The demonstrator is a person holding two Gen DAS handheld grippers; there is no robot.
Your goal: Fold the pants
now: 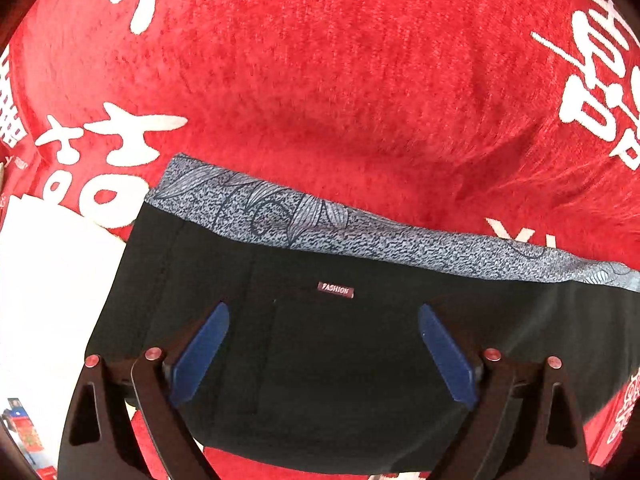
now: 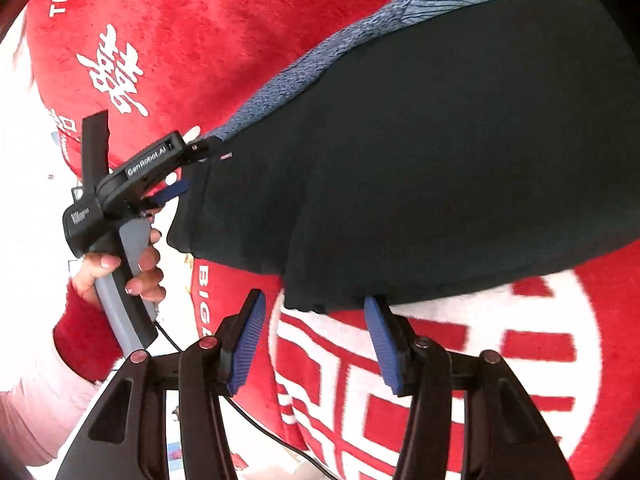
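Fingers of left gripper spread wide over black pants, empty, right gripper parted at pants' hem, nothing pinched, pants folded on red blanket, grey waistband toward twelve o'clock, right end cut off, person's hand at nine o'clock.

The left wrist camera looks steeply down, close over the folded pants on the red blanket. The right wrist camera looks down at a slant from the pants' lower edge. Both views share the pants, their grey waistband and the blanket.
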